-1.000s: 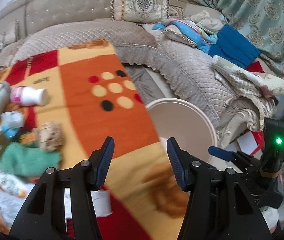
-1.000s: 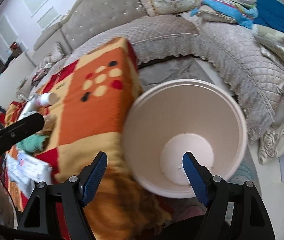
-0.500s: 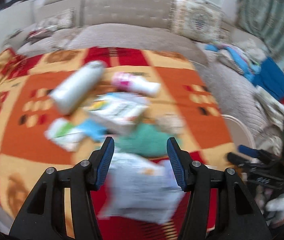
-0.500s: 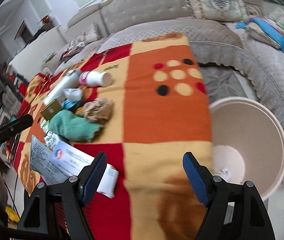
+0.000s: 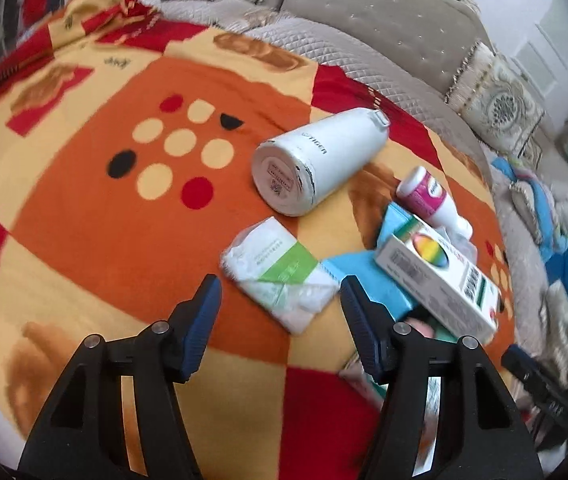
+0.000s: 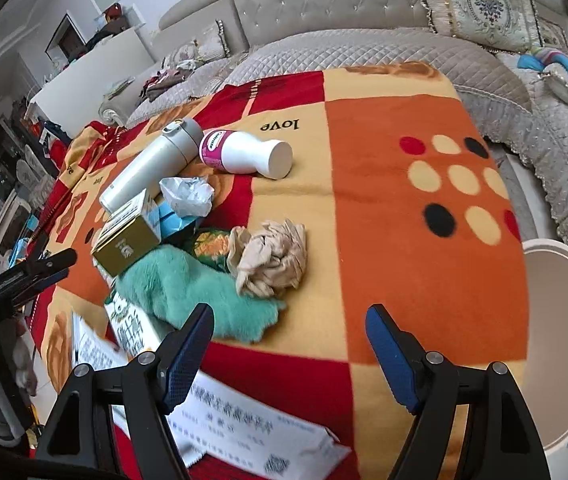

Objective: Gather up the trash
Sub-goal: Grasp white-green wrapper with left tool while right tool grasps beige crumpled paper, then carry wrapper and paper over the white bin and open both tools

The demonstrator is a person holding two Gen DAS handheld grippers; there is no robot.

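Trash: tissue packet [image 5: 280,270] lay ahead of left hand-held gripper [image 5: 278,312], fingers apart, empty. Right hand-held gripper [image 6: 289,344] likewise spread, empty. Step: approach. Next: descend, straddle packet, close.

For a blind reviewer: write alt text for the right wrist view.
The open right gripper hovers empty over a patterned blanket strewn with clutter: crumpled beige paper, a green fuzzy cloth, a white bottle, a steel flask and printed sheets. A cream bin stands at the right edge.
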